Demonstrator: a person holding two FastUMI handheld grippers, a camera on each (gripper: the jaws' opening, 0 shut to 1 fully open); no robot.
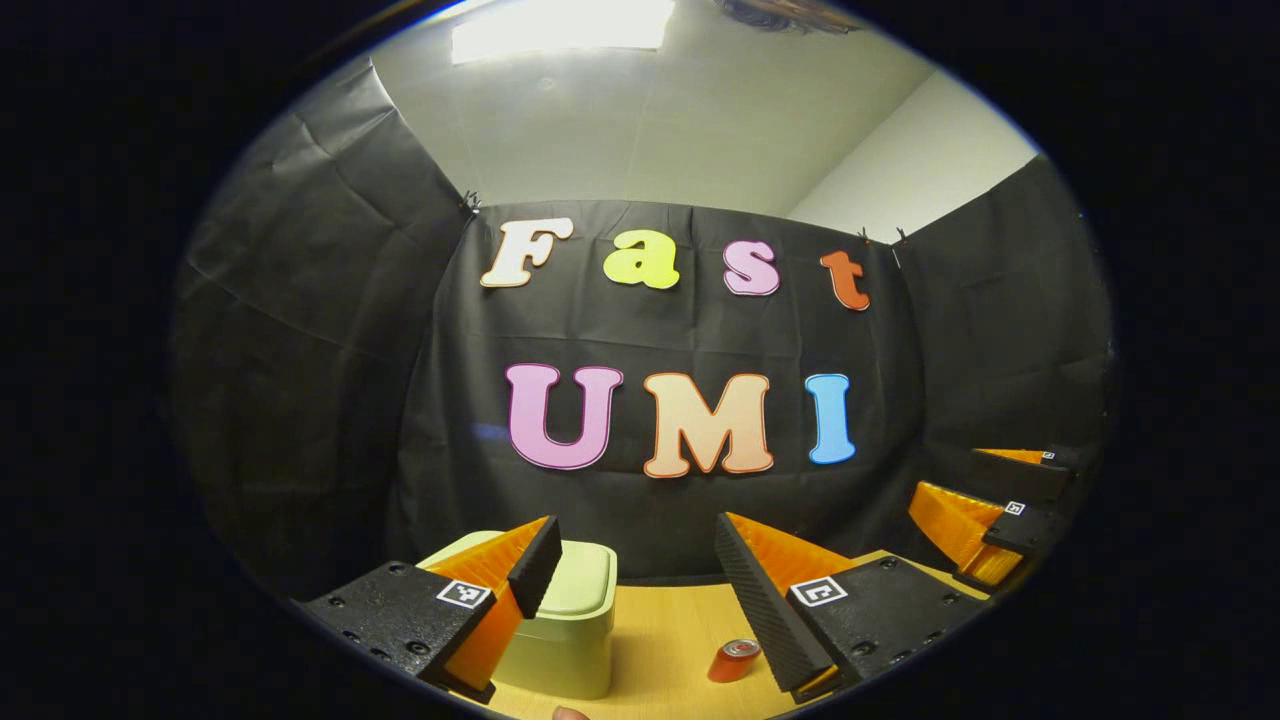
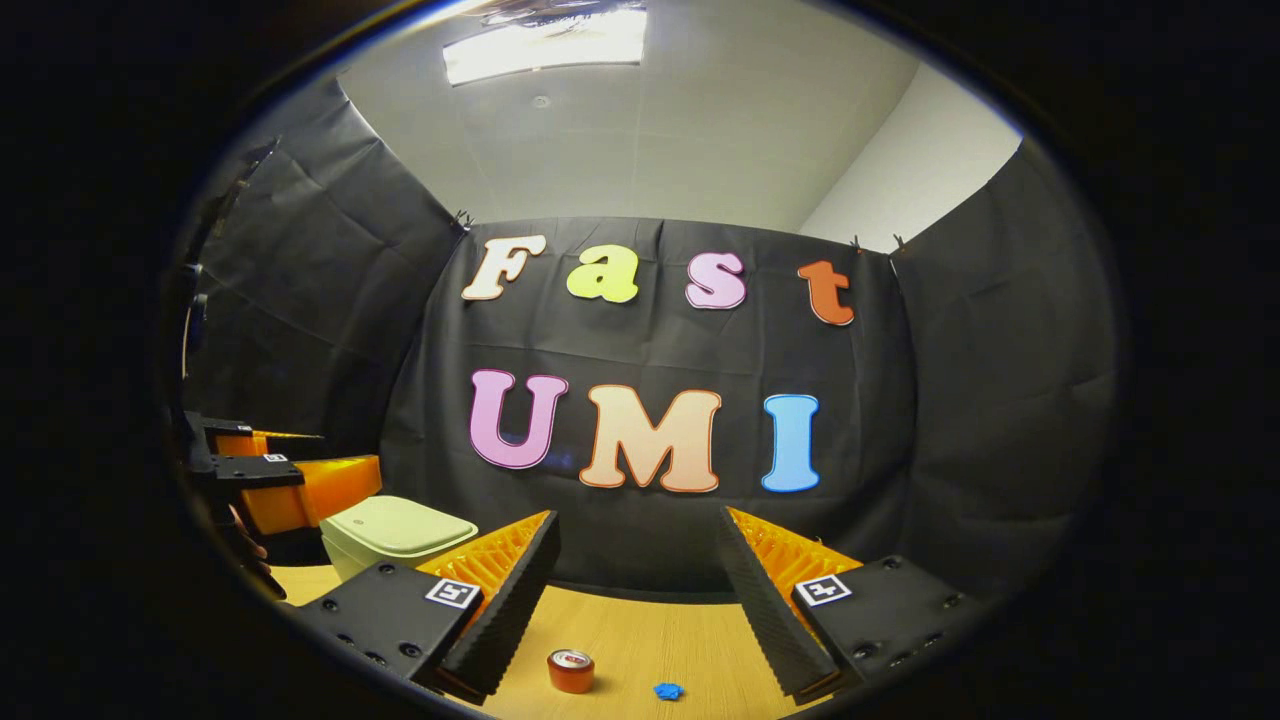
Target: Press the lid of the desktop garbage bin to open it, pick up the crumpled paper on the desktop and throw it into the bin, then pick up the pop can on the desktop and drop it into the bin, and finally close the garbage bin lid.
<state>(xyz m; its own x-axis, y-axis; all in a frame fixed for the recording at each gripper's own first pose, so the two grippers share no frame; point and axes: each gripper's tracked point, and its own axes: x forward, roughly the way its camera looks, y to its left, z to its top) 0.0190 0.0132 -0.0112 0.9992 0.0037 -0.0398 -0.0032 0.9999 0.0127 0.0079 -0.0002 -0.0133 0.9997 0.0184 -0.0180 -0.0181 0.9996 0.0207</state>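
We found the left gripper view riding low over the wooden table point(image 1: 660, 640), looking forward between its own spread fingers at the back wall, with the bin point(image 1: 570, 620) close ahead of its left finger and the pop can point(image 1: 735, 660) just inside its right finger. The right gripper view faced the same wall from a similar height, a little farther from the bin point(image 2: 395, 535), which stood off to its left. Both views shared the bin, the can point(image 2: 571, 670), the table point(image 2: 640, 625) and the ceiling.
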